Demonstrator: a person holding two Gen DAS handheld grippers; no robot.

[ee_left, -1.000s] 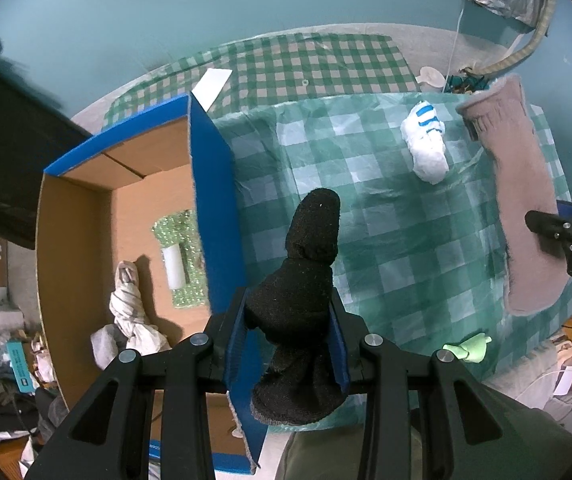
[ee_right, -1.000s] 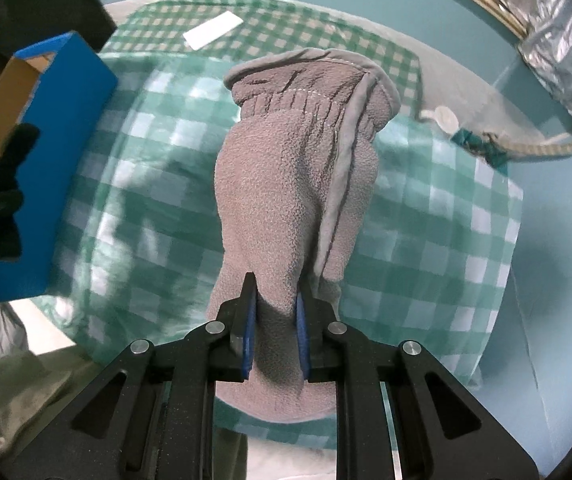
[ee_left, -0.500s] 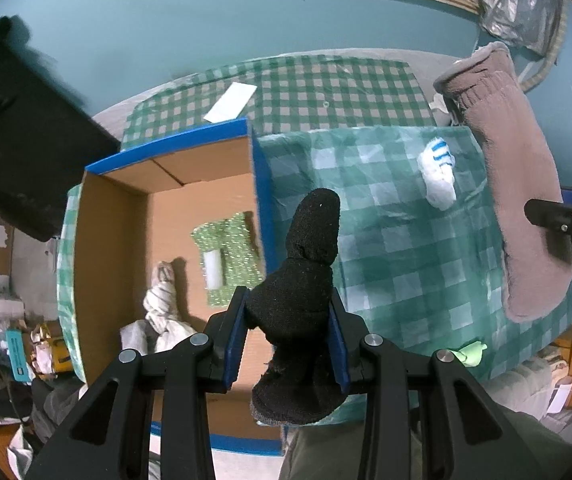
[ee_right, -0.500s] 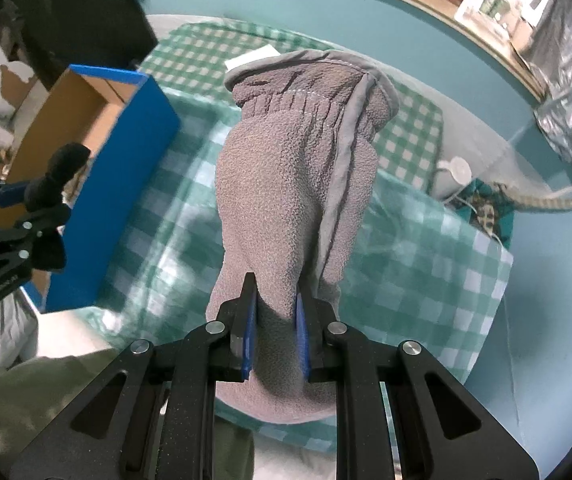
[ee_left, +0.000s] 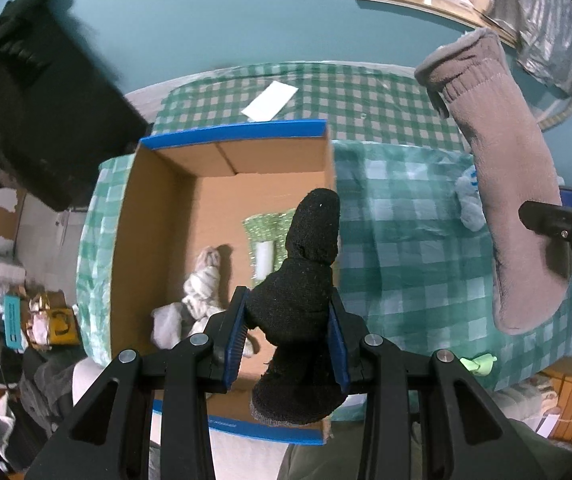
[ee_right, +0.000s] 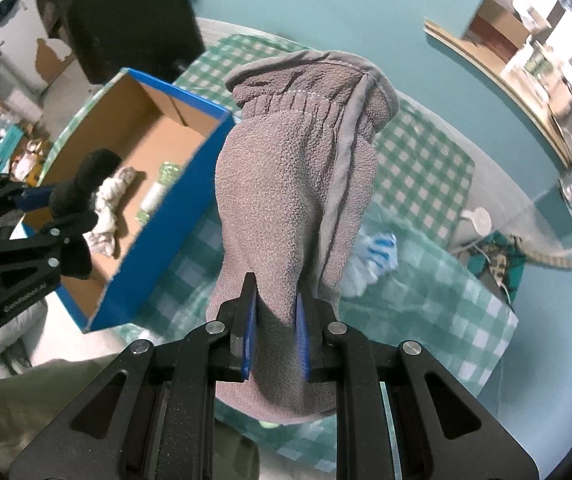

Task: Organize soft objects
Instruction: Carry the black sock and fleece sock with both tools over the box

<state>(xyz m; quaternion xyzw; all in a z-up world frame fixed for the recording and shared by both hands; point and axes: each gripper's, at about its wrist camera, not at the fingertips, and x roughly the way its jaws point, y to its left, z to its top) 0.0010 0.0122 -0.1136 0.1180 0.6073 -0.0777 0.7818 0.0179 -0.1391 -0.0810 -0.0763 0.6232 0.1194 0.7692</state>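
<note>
My left gripper (ee_left: 288, 326) is shut on a black sock (ee_left: 306, 272) and holds it above the open blue cardboard box (ee_left: 158, 208), over its right side. My right gripper (ee_right: 275, 316) is shut on a grey fleece mitten (ee_right: 290, 184) held high above the checked table; it also shows in the left wrist view (ee_left: 502, 184). The box (ee_right: 174, 196) holds a white twisted cloth (ee_left: 202, 284) and a green sponge cloth with a white roll (ee_left: 264, 240). A white and blue striped sock (ee_right: 374, 256) lies on the tablecloth, right of the box.
A green checked cloth (ee_left: 406, 240) covers the table. A white paper slip (ee_left: 270, 100) lies behind the box. A small light green item (ee_left: 478, 364) sits at the table's near right edge. A black object (ee_left: 26, 112) stands at the left. Clutter lies on the floor, left.
Both grippers have risen and the left one has moved left over the box with the black sock. The mitten has been lifted off the table. Both grips are unchanged.
</note>
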